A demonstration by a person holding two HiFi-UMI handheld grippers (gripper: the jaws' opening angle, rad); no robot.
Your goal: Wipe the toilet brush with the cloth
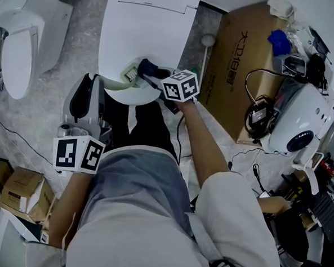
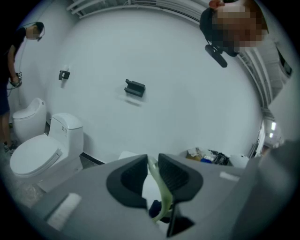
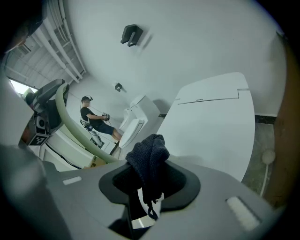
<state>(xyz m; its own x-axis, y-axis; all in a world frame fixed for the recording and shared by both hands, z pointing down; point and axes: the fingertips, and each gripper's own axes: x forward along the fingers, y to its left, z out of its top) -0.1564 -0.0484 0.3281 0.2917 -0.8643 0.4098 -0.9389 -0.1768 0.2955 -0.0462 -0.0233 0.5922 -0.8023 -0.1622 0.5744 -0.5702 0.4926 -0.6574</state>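
Half hidden at upper centre of the head view, behind the dark knitted cloth (image 1: pixel 150 68): the toilet brush (image 1: pixel 128 73) head, hard to make out. Pinched between the narrow-set fingers of the left gripper (image 2: pixel 152 161): its slim, curved, pale green handle (image 2: pixel 159 190). Bunched tight in the right gripper (image 3: pixel 149 182): the cloth, just beside the brush. Underneath, a glossy white toilet lid (image 1: pixel 145 21); around it, grey marbled floor (image 1: pixel 76 51).

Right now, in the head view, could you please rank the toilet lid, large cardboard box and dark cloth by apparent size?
1. toilet lid and large cardboard box: too alike to separate.
2. dark cloth: smallest.
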